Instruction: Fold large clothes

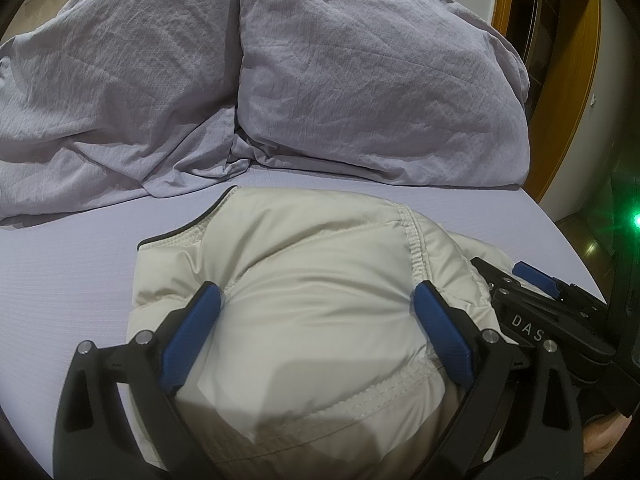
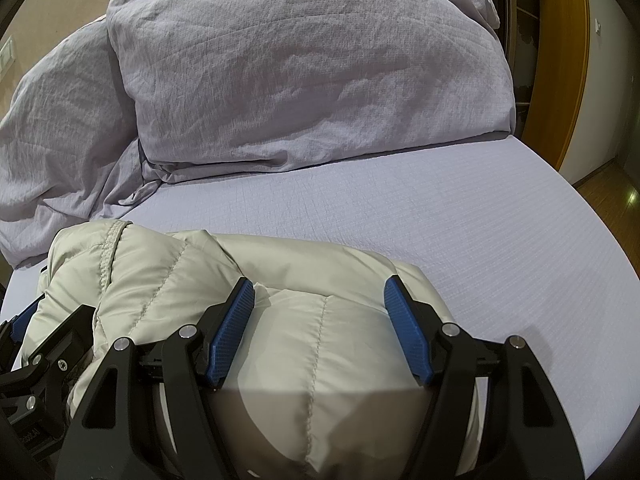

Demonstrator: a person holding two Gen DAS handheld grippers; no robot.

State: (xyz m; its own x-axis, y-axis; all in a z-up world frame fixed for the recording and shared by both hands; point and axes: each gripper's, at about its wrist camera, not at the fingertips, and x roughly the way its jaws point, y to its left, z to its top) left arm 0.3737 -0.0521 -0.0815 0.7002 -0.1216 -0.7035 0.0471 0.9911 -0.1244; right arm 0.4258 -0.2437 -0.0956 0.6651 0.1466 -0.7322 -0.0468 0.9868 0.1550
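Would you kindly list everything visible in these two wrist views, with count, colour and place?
puffer jacket: one, cream, bundled on the near part of the bed, between both pairs of tongs
pillows: two, grey-lilac, crumpled, side by side at the far end of the bed
bed sheet: one, pale lilac, covering the mattress under the jacket
wooden door frame: one, orange-brown, beyond the bed at the right
green light: one, glowing at the right edge of the left wrist view
left tongs: one pair, black with blue pads, jaws wide around the jacket's bulge
right tongs: one pair, black with blue pads, jaws wide around the jacket beside the left pair
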